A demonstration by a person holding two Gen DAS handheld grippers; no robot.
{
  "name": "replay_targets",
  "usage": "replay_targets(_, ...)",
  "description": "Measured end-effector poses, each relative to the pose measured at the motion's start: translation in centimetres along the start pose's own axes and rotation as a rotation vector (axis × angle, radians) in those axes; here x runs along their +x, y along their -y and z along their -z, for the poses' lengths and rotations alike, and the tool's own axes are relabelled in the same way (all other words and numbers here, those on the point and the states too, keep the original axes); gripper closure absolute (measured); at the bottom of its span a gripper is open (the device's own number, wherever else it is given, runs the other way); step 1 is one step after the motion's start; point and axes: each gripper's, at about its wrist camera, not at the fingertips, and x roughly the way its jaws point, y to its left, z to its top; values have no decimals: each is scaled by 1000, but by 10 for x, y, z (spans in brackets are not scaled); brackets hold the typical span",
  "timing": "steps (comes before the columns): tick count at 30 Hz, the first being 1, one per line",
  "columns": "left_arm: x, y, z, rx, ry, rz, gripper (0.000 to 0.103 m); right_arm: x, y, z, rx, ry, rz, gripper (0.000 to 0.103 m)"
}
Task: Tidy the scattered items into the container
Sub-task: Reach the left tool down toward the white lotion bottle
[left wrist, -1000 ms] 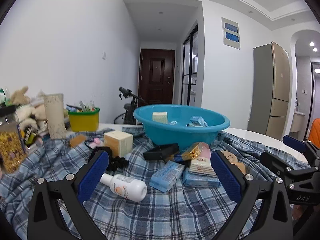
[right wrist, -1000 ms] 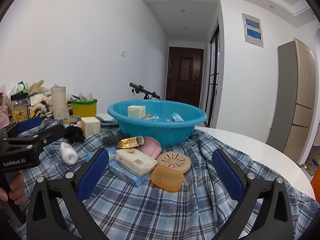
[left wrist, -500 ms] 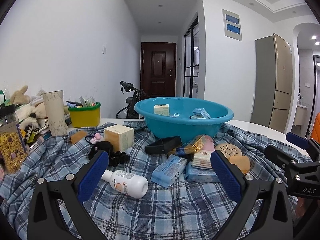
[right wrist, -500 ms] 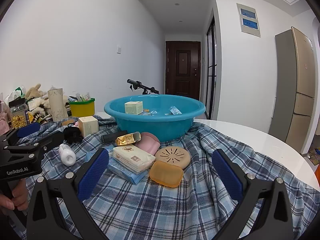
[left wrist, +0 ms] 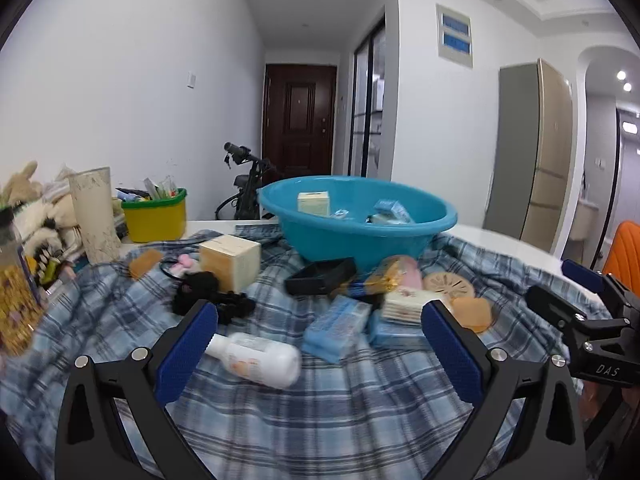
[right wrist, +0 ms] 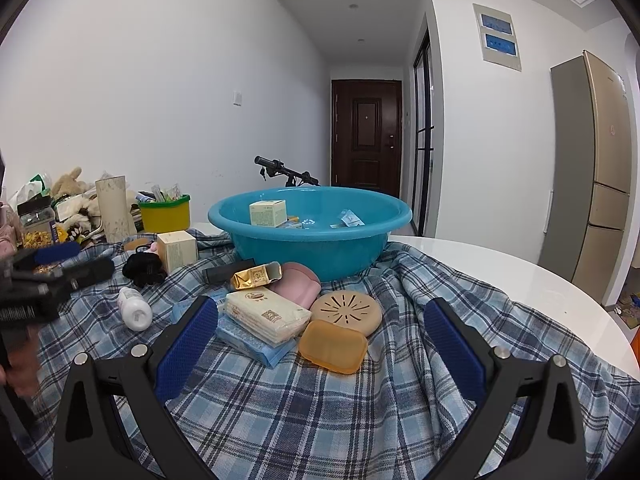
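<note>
A blue basin (left wrist: 360, 236) (right wrist: 312, 240) stands at the back of the checked cloth and holds a few small boxes. In front of it lie a white bottle (left wrist: 256, 354) (right wrist: 135, 310), blue tissue packs (left wrist: 336, 326), a cream tissue pack (right wrist: 266, 316), an orange soap box (right wrist: 333, 346), a round tan lid (right wrist: 346, 309), a pink case (right wrist: 296, 286), a gold packet (right wrist: 254, 276), a black box (left wrist: 320, 276), a cream cube box (left wrist: 230, 260) and a black hair tie (left wrist: 200, 292). My left gripper (left wrist: 318, 340) is open above the bottle and the blue packs. My right gripper (right wrist: 320, 338) is open over the orange soap box.
At the back left stand a yellow tub (left wrist: 154, 216), a tall beige cup (left wrist: 94, 220), a jar of snacks (right wrist: 36, 218) and soft toys (left wrist: 24, 204). The bare white table (right wrist: 520, 280) runs on to the right. A fridge (right wrist: 596, 208) stands far right.
Both views have tilted down and drawn slightly closer to the items on the cloth. The grippers stay open and nothing on the cloth has moved.
</note>
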Motion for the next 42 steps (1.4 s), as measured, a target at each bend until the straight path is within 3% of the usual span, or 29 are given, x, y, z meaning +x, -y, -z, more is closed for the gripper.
replay_targets(7,34,-19,-12,104,-218,33,0,-1,0,1,1,2,-3,0)
replay_targets(15,73,-51,1,110,-327,102,0,-1,-1,0,-1,-4,-5,0)
replay_targets(27,99,-56,14,82,-408,244,0,0,-1,-1,0,-9,-13,0)
replay_targets(42,119,-75,20,12,-462,253,0,1,-1,-1,-1,-9,-16,0)
